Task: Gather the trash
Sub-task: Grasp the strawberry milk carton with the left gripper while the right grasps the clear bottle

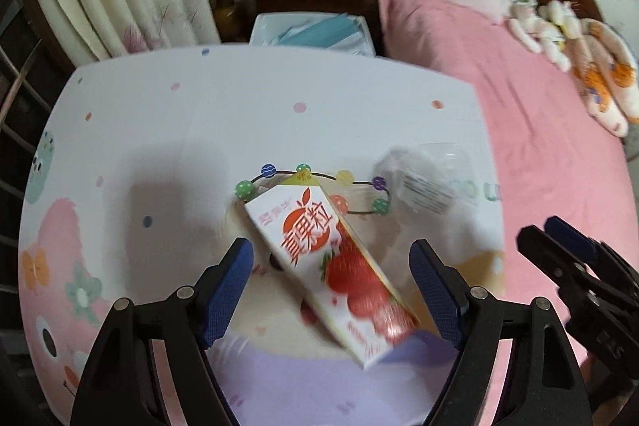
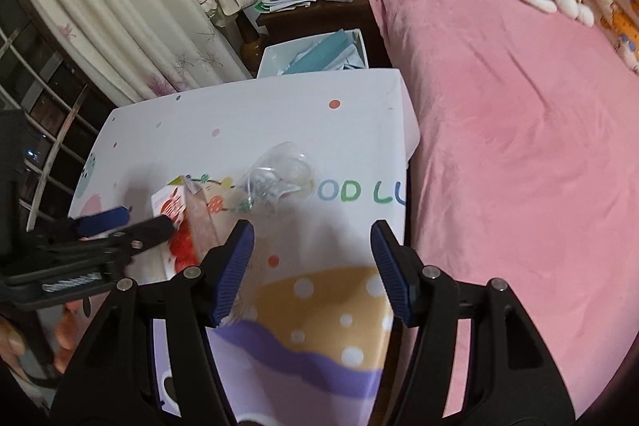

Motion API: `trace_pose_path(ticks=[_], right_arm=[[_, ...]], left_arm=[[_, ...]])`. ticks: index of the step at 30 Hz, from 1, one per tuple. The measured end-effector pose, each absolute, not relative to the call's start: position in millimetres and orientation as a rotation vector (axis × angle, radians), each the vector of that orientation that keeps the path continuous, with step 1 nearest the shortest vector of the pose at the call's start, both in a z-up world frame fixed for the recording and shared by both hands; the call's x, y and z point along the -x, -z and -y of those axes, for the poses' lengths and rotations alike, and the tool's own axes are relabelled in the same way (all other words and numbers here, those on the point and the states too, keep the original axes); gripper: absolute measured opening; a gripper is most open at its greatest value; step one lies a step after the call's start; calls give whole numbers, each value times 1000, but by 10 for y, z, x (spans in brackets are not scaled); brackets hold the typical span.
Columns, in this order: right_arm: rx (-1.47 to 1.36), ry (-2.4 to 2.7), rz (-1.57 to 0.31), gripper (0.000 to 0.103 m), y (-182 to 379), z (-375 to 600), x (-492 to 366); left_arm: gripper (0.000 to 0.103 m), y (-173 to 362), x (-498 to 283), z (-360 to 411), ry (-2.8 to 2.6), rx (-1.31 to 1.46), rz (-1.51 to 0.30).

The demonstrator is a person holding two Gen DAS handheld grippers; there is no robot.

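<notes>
blurring hides the clear cup (image 1: 429, 182) beside the carton (image 1: 331, 266).

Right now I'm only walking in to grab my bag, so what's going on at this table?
Someone is clearing trash with two handheld claws. The left claw is open, its fingers either side of a strawberry drink carton lying on the patterned tablecloth, not yet gripped. The right claw is also open and holds nothing, facing a crumpled clear plastic wrapper beside the carton. A white bin of papers sits beyond the table.
</notes>
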State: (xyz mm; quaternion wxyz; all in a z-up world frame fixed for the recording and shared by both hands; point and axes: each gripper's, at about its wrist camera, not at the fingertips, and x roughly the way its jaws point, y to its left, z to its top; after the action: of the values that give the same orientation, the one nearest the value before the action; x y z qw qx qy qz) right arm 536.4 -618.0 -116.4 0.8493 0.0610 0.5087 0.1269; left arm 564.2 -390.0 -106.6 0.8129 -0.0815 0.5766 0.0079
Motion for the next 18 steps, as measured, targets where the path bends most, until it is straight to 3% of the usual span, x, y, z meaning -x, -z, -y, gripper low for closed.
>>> trace_pose_path(ticks=[10,13,18], right_arm=[[-256,-343,-1134,58,1638,6101,-5520],[-295,-356,-1153,58,1746,6025,-5532],[-353,-385,-1151,58,1858,5886,-5617]], left_arm=[[80,1755,-5774,3976,-109,121,-1323],[65,1857,-5757,3917,-87,151,-1347],[58,1954,-5744,3848,-81,170,-1345]])
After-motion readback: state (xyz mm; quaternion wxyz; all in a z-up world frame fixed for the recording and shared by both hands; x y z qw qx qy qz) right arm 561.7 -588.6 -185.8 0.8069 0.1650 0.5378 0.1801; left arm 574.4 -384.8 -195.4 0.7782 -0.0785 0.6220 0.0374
